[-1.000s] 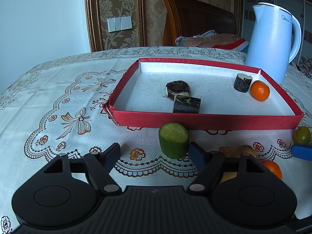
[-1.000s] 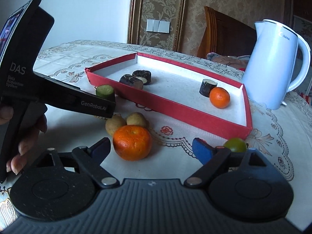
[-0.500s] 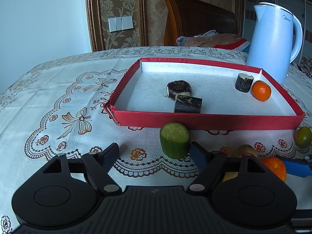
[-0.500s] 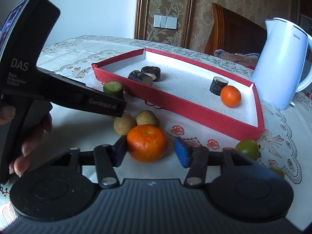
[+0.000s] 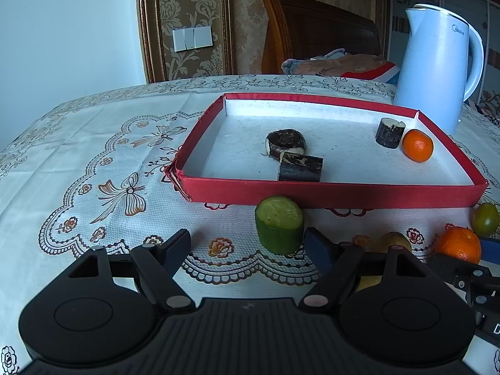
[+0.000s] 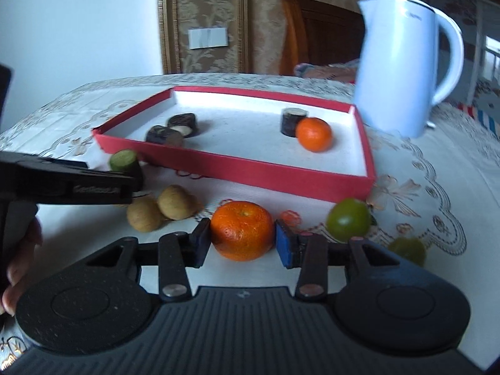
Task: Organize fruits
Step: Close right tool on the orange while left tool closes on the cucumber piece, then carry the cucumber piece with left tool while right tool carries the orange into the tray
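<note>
Right wrist view: our right gripper [image 6: 242,243] clamped on orange [image 6: 242,230], pads touching both its sides; red tray [image 6: 275,178] beyond fingertips, green fruit [image 6: 348,219] just past right finger. Left wrist view: our left gripper [image 5: 248,250] fingers wide apart, cucumber chunk [image 5: 279,227] just ahead, near right fingertip.

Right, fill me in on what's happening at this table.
A person is sorting fruit into a red tray. The right tool is shut on an orange just in front of the tray. The left tool is open, beside a green chunk. Another orange and three dark pieces already lie in the tray.
</note>
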A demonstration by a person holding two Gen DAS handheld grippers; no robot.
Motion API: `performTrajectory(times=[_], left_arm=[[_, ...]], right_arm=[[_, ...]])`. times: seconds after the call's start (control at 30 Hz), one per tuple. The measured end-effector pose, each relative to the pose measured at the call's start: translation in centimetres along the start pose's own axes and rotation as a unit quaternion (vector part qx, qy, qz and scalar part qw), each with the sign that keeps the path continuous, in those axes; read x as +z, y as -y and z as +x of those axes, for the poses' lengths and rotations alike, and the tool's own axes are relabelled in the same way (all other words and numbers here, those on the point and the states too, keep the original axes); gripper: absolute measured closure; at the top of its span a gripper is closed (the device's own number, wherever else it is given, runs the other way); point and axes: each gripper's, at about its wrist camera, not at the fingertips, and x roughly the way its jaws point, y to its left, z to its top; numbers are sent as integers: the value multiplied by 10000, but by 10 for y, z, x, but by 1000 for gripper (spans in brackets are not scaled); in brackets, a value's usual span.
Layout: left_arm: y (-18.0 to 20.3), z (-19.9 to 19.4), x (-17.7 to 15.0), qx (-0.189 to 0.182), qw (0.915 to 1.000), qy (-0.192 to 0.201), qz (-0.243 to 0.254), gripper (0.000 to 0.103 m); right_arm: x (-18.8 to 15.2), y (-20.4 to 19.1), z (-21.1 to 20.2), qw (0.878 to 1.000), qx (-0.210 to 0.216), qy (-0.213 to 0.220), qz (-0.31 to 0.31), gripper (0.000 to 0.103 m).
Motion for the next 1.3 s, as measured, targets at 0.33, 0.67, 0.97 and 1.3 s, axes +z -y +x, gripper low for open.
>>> performTrajectory(times=[0.33,0.67,0.97,1.3], left_arm=[[3,-2,-1,-118,9999,11,73,27],[11,-8,-3,-396,9987,115,308,72],[13,-12,-4,-381,9985,181,351,74],[12,-31,-9,-417,9965,576,428,82]], right_arm=[[0,13,0,9988,-344,76,352,63],[0,13,1,9988,-341,40,352,63],[0,13,-2,9988,-311,129,342,63],[1,13,-11,9982,-321,399,296,63]])
